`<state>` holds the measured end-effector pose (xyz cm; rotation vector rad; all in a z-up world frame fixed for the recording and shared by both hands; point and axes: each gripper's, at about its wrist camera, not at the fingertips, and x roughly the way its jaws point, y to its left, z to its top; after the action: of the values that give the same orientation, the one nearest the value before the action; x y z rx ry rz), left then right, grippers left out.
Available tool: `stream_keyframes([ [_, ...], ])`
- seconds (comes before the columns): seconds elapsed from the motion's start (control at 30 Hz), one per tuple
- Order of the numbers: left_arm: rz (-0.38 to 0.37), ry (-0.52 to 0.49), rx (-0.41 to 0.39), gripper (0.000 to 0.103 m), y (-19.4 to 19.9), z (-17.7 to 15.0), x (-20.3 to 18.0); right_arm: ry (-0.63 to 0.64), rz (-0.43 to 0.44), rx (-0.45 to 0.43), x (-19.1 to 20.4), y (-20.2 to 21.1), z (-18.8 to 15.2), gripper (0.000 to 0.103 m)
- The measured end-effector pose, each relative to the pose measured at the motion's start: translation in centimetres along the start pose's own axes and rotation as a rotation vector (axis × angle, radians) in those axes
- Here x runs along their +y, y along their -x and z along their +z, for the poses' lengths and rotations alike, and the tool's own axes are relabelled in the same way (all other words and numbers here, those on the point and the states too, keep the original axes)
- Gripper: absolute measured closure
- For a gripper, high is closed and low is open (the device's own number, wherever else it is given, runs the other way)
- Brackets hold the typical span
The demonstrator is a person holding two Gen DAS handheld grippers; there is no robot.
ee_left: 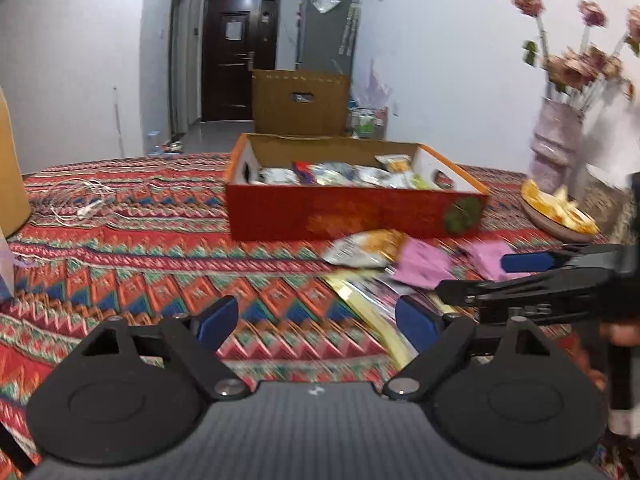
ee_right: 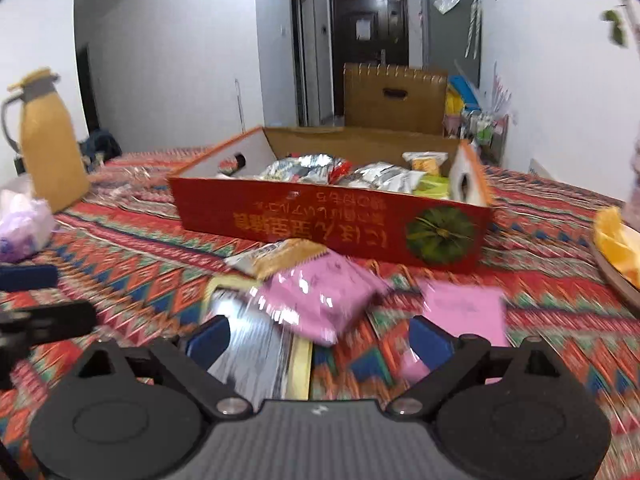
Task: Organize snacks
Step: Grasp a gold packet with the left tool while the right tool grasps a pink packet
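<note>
Blue-padded fingers of the left gripper (ee_left: pixel 316 322) fill the bottom of the left wrist view, spread wide with only patterned cloth (ee_left: pixel 132 276) between them; they hold nothing. Just beyond the right-hand finger lies a gold-edged foil packet (ee_left: pixel 370 304). Past it sit a white-and-orange packet (ee_left: pixel 366 248) and two pink packets (ee_left: pixel 424 262), all loose on the cloth, near the front wall of a red box (ee_left: pixel 340 214). The box already holds several silver and yellow snacks, so it is likely the place where the loose ones belong. The right gripper reaches in from the right edge, over the pink packets. A vase of flowers (ee_left: pixel 554 148) and a plate of orange slices (ee_left: pixel 558 210) stand to the right of the box.

From the right wrist view, the right gripper (ee_right: pixel 320 342) is also wide open and empty. The foil packet and the nearer pink packet sit partly between its fingers but untouched, probably the next to be picked. A yellow jug (ee_right: pixel 50 144) stands far left.
</note>
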<state>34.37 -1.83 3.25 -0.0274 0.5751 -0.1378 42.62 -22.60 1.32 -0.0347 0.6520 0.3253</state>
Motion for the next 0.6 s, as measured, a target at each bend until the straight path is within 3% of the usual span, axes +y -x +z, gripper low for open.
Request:
stream_keyframes([
  [0.17,0.015,0.026,0.020,0.016,-2.5,1.5,1.5,0.018,-0.022,0.037,0.3,-6.2,1.9,0.008],
  [0.3,0.000,-0.019,0.040,0.016,-5.2,2.5,0.5,0.002,0.035,0.035,-1.0,-6.0,1.9,0.012],
  [0.43,-0.101,-0.092,0.075,0.016,-9.1,3.6,-1.7,-0.036,0.079,0.062,-3.8,-5.2,1.1,0.012],
  [0.6,-0.168,-0.090,0.154,0.016,-14.9,4.8,-3.6,-0.020,0.021,0.112,-5.7,-4.0,1.5,0.014],
])
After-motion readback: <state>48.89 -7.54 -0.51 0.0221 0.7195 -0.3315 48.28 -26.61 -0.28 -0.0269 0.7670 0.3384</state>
